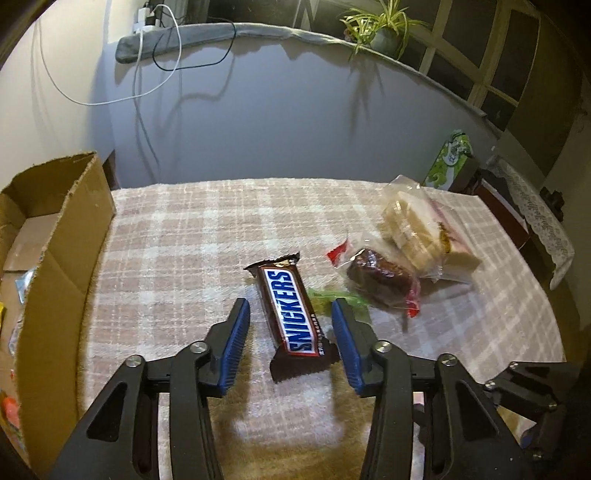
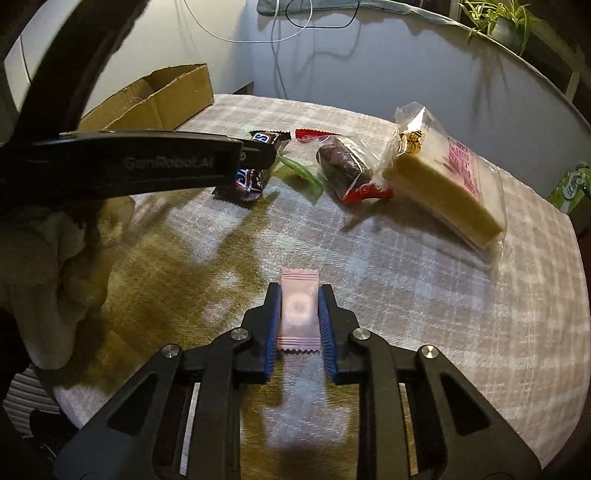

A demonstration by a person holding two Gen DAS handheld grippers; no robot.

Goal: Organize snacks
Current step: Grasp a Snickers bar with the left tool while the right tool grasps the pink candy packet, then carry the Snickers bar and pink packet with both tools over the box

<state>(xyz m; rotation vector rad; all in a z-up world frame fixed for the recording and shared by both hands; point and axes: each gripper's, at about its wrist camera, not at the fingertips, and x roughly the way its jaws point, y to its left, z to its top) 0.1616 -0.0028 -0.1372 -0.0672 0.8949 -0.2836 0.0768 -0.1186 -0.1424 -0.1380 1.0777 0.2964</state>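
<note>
1. Blue-padded fingers (image 2: 274, 321) of the right gripper (image 2: 299, 314) are seen at the bottom centre of the right wrist view, pressed against both long sides of a small pink sachet (image 2: 299, 312), which lies on the plaid tablecloth (image 2: 424, 314).
2. From the left edge of that view, the left gripper (image 2: 258, 157) is seen side-on, reaching over a Snickers bar (image 2: 248, 181).
3. At the bottom centre of the left wrist view, the left gripper (image 1: 290, 325) is held with its pads apart on either side of the Snickers bar (image 1: 291, 312); a gap shows at the left pad, while contact at the right pad cannot be judged.
4. Right of the bar, a green wrapper (image 1: 325, 297) is partly hidden, and a dark cake in a clear packet (image 1: 380, 277) lies beside it.
5. Further towards the upper right, a bagged sandwich (image 1: 417, 229) is propped against the cake packet.
6. An open cardboard box (image 1: 62, 240) stands at the left edge of the frame, with some packets visible inside.
7. Along the wall at the top, white and black cables (image 1: 162, 66) hang down, and a potted plant (image 1: 384, 29) stands on the ledge at the upper right.
</note>
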